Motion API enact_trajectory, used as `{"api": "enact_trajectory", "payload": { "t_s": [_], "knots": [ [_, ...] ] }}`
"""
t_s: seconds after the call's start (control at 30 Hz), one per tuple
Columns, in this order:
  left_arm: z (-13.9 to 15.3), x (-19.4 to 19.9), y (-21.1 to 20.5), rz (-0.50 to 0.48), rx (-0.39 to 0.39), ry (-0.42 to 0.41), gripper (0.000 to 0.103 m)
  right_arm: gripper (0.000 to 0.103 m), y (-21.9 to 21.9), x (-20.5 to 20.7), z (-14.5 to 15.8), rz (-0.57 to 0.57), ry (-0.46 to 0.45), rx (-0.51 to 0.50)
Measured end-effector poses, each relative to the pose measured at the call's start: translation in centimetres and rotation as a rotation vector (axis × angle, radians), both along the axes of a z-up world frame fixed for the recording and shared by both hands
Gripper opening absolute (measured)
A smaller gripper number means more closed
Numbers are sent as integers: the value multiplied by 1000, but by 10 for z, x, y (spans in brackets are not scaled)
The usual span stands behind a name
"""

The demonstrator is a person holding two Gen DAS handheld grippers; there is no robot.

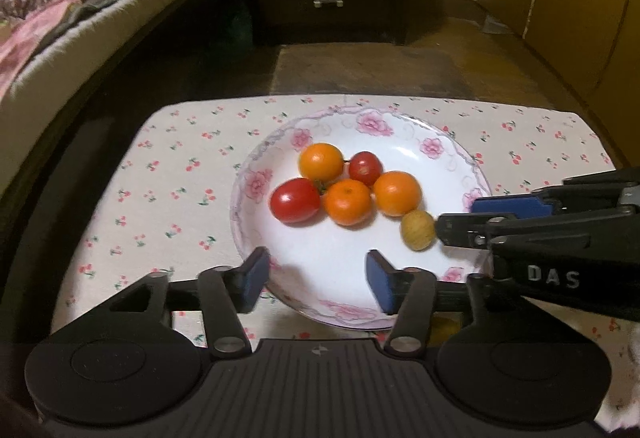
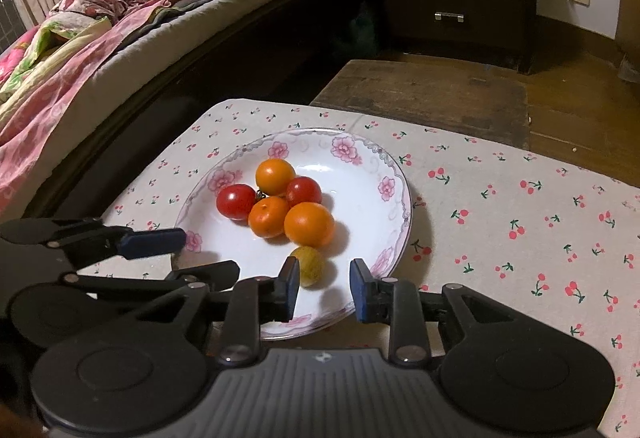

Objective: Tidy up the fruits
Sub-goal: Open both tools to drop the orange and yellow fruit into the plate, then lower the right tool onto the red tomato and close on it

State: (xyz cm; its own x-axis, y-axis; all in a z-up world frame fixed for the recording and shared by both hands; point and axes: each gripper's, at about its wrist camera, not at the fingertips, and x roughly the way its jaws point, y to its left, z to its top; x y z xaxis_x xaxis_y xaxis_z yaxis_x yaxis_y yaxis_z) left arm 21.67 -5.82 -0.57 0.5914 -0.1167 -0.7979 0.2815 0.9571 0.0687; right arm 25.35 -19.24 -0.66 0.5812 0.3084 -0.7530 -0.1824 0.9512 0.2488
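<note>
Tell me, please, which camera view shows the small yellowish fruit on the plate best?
The left wrist view: the yellowish fruit lies whole and unobstructed on the plate. In the right wrist view, one finger of the right gripper covers its left edge.

Left wrist view close above plate [image 1: 256, 157] near edge, right wrist view from its right, both angled down, sharing plate

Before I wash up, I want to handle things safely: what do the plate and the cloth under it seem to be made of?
The plate looks like glazed ceramic or porcelain: glossy white, light glare, printed pink flowers on its rim. The cloth looks like matte woven cotton with a cherry print, though coated fabric is possible.
</note>
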Motion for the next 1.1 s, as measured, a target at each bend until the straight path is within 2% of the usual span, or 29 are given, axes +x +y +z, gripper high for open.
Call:
{"api": "enact_trajectory", "payload": {
  "t_s": [0.13,0.77,1.1],
  "knots": [
    [1,1,6,14,-29,9,71,38,-2,-1,3,-5,-6,6],
    [18,-5,14,27,-70,-25,75,43,-7,-6,18,-12,-54,34],
    [23,-23,27,28,-70,-27,75,44,0,-37,27,35,-56,16]
  ]
}}
